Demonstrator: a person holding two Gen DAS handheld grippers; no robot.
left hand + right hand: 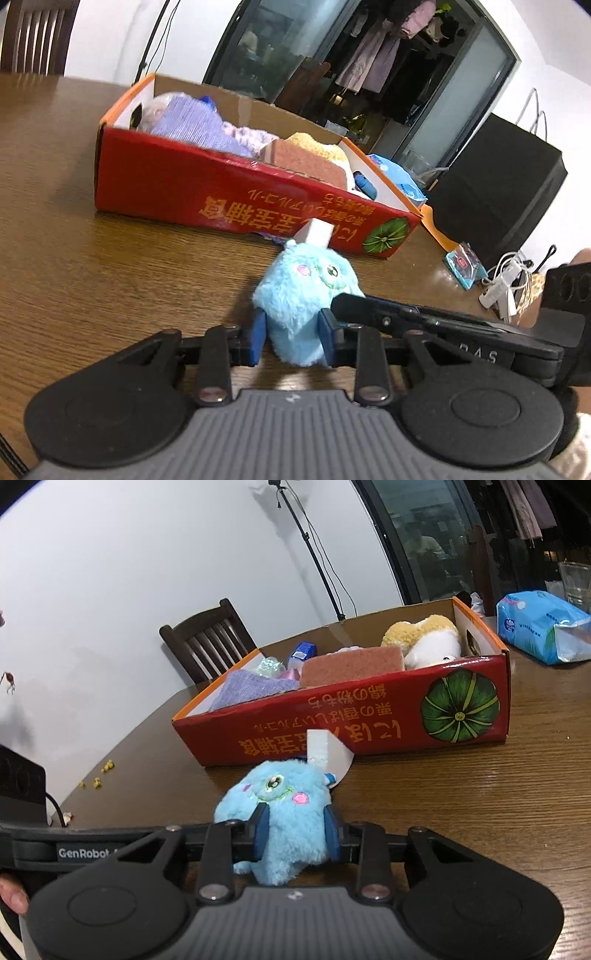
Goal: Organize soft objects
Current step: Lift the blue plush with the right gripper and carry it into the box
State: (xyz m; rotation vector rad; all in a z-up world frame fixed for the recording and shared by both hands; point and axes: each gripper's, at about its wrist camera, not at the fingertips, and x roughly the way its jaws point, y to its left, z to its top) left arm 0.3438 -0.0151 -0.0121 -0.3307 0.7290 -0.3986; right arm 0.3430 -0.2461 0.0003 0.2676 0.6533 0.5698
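Brown wood-grain table (pixel 461 812) filled the ground under both tongs, with a white wall (pixel 110 572) behind, one dark wooden chair (pixel 210 638) at the far edge, and one dark glass door (pixel 295 48) showing hung clothes. One fluffy blue plush toy (pixel 306 295) sat on the table, squeezed by both tools at once: the left gripper (pixel 293 332) had its blue pads pressed into the toy's sides, and the right gripper (pixel 295 830) clamped the same toy from the other direction. One white tag (pixel 325 753) stood up from the toy's far side. Just beyond the tongs lay one red cardboard box (pixel 369 723), holding one purple cloth (pixel 251 690), one pinkish sponge (pixel 351 664) and one yellow-and-white plush (pixel 424 638). Past the box, right of the right gripper, lay one blue tissue pack (pixel 539 627).
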